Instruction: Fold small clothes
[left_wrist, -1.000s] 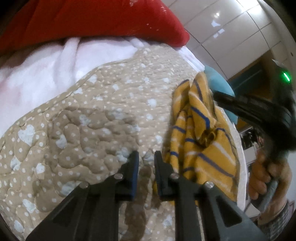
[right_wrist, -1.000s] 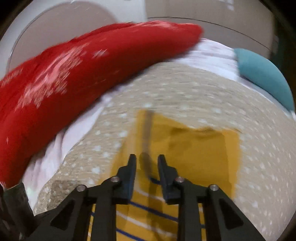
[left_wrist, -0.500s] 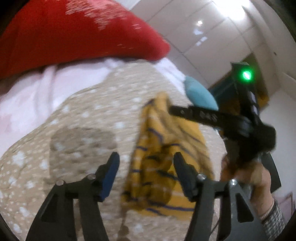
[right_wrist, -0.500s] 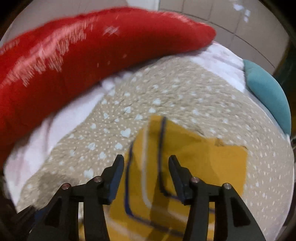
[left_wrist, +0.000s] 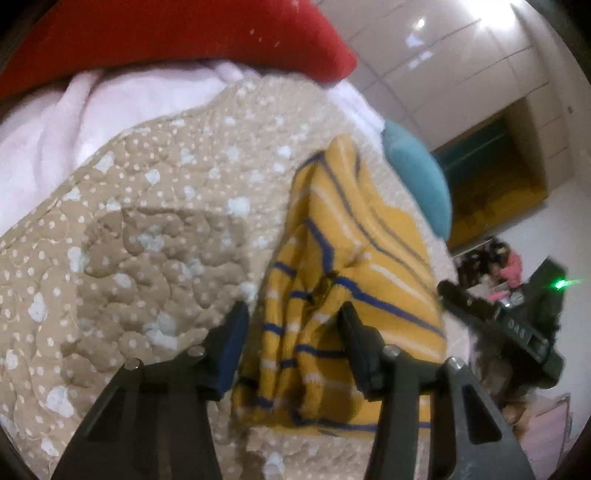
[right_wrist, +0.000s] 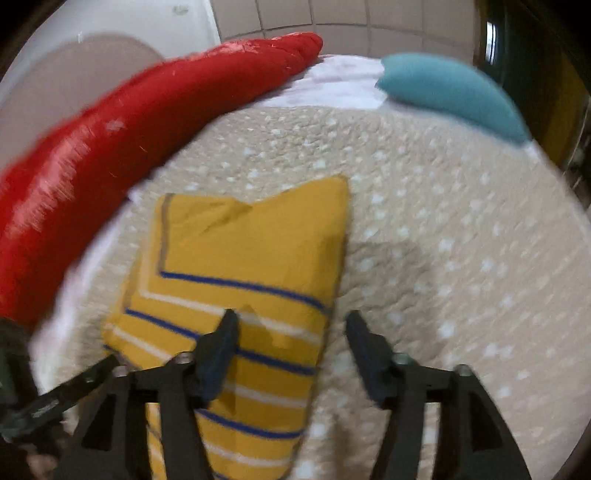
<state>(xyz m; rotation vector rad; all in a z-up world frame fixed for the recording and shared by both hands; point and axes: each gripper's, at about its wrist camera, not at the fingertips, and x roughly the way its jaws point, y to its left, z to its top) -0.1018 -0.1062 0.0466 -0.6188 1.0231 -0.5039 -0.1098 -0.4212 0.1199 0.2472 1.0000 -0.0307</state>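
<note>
A small yellow garment with blue and white stripes (left_wrist: 332, 295) lies folded on a beige dotted quilt (left_wrist: 155, 229). It also shows in the right wrist view (right_wrist: 255, 258) as a folded rectangle. My left gripper (left_wrist: 291, 332) is open, its fingers either side of the garment's bunched near edge, holding nothing. My right gripper (right_wrist: 290, 332) is open and empty above the garment's right edge. The right gripper's body shows at the right of the left wrist view (left_wrist: 517, 332).
A red pillow (right_wrist: 129, 122) runs along the back left of the bed. A teal cushion (right_wrist: 450, 92) lies at the back right. A white fleece blanket (left_wrist: 74, 122) sits beyond the quilt (right_wrist: 443, 240). Tiled wall is behind.
Both grippers went from shut to open, letting go of the garment. It now lies folded on the quilt, and both grippers have drawn back from it.
</note>
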